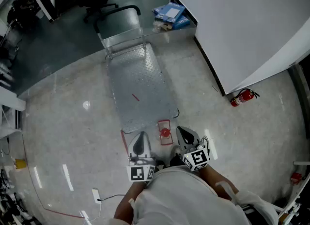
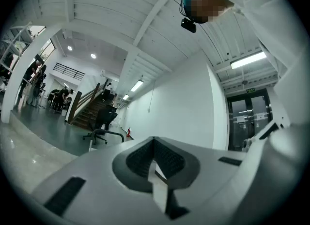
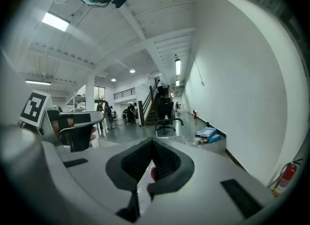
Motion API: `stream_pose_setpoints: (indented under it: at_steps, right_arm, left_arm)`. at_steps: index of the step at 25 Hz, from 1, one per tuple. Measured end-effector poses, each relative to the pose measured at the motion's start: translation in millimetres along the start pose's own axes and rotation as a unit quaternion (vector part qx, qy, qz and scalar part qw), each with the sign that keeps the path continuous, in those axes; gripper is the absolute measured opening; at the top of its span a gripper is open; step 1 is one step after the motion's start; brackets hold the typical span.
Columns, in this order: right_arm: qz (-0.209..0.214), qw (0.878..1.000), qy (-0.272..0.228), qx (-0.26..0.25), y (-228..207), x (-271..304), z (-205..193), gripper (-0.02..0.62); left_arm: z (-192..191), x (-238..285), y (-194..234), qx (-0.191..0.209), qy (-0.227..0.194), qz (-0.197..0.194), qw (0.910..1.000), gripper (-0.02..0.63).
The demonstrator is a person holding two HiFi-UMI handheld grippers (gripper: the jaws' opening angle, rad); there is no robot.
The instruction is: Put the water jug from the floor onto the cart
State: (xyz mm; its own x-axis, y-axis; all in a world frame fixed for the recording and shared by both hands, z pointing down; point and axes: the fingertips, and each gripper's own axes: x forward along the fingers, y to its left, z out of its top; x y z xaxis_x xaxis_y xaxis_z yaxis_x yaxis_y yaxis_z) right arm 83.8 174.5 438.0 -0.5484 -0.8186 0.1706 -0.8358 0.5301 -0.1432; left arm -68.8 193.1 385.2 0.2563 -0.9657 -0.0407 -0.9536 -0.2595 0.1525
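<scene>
Fingers of left gripper [image 1: 139, 138] and right gripper [image 1: 183, 132] are closed, near cart [image 1: 140, 83].

1. The cart [image 1: 140, 86] stands on the floor straight ahead, its handle [image 1: 116, 12] at the far end.
2. The water jug [image 1: 165, 133] sits on the floor at the cart's near end, between the left gripper [image 1: 138, 142] and the right gripper [image 1: 185, 136].
3. A fire extinguisher [image 1: 242, 97] stands by the wall, right of the cart.
4. Boxes [image 1: 170, 15] lie beyond the cart's far right corner, and an office chair [image 1: 99, 1] is behind the handle.
</scene>
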Motion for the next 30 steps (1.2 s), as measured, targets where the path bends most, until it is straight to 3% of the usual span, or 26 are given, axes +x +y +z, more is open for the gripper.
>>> stream_pose_setpoints:
  at_steps: [15, 18, 20, 24, 27, 30]
  right_arm:
    - [-0.001, 1.000, 0.006, 0.000, 4, -1, -4, 0.011]
    - [-0.024, 0.999, 0.040, -0.008, -6, 7, -21, 0.012]
    - [-0.037, 0.995, 0.088, -0.010, -15, 18, -43, 0.012]
    - [-0.017, 0.973, 0.228, 0.008, -17, 49, -109, 0.019]
    - [0.000, 0.945, 0.325, 0.016, -18, 64, -168, 0.136]
    - [0.013, 0.916, 0.400, 0.018, -19, 84, -232, 0.184]
  left_arm:
    - [0, -6, 1, 0.001, 0.000, 0.001, 1.0000, 0.003]
    - [0, -7, -1, -0.002, 0.002, 0.003, 1.0000, 0.003]
    - [-2, -6, 0, -0.003, 0.004, 0.004, 1.0000, 0.003]
    - [-6, -3, 5, 0.001, 0.008, 0.005, 1.0000, 0.003]
    - [-8, 0, 8, 0.003, 0.010, 0.009, 0.9999, 0.003]
    - [-23, 8, 20, 0.014, 0.013, 0.016, 0.9997, 0.003]
